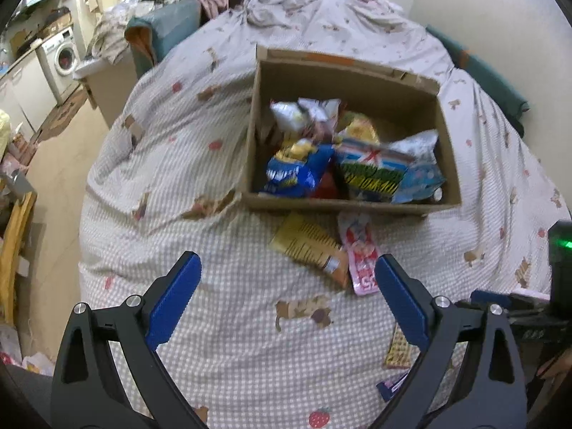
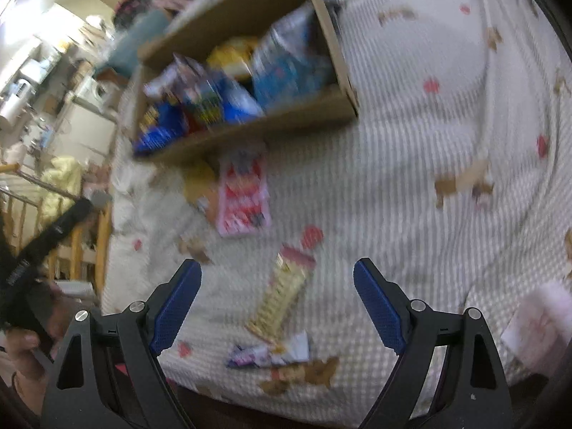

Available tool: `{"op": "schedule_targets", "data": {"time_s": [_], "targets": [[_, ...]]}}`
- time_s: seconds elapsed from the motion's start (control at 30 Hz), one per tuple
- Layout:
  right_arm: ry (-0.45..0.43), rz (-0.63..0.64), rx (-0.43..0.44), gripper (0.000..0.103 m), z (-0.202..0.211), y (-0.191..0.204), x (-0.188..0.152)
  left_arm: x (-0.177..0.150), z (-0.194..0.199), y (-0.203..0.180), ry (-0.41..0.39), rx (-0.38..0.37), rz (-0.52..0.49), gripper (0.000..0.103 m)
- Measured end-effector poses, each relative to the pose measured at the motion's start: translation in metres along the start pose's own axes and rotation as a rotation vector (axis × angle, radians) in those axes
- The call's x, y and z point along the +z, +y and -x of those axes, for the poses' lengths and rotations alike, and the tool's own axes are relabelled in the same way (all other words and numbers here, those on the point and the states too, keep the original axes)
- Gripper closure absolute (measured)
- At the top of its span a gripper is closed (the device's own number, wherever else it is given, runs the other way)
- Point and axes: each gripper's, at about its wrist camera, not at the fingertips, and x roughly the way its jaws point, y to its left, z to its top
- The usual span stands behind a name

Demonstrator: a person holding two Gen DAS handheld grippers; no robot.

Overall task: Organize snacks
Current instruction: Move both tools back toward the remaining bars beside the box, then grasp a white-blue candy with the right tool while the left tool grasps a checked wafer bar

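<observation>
An open cardboard box (image 1: 447, 150) (image 2: 286, 121) sits on the bed and holds several snack packets. In front of it lie a yellow packet (image 1: 311, 246) (image 2: 203, 186) and a pink packet (image 1: 361, 254) (image 2: 243, 193). Nearer lie a long yellow bar (image 2: 282, 293) (image 1: 397, 350) and a small purple-white packet (image 2: 271, 352) (image 1: 391, 386). My left gripper (image 1: 286, 279) is open and empty above the bedspread. My right gripper (image 2: 277, 286) is open and empty above the long bar. The right view is blurred.
The checked bedspread (image 1: 232, 321) covers the bed, whose left edge drops to the floor. A washing machine (image 1: 62, 57) and cluttered shelves stand far left. A pale pink item (image 2: 536, 325) lies at the right edge. The other gripper shows in each view (image 1: 557, 286) (image 2: 43, 250).
</observation>
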Motion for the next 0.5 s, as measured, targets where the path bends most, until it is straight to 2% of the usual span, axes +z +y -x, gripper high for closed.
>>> {"op": "schedule_targets", "data": {"time_s": [0.17,0.23,0.33,0.5], "targets": [[0.213,0.045,-0.050,0.013,-0.037,-0.001,-0.020,0.000,-0.004,0.004,0.029,-0.013,0.019,0.006],[0.246,0.081,-0.058,0.013,-0.042,0.005,-0.029,0.000,-0.004,0.005,0.032,-0.018,0.024,0.006],[0.304,0.076,-0.016,0.013,-0.051,0.007,-0.039,0.000,-0.003,0.004,0.045,-0.038,0.040,0.007],[0.347,0.181,-0.092,0.013,-0.076,0.032,-0.049,-0.001,-0.005,-0.006,0.054,-0.057,0.021,0.007]]}}
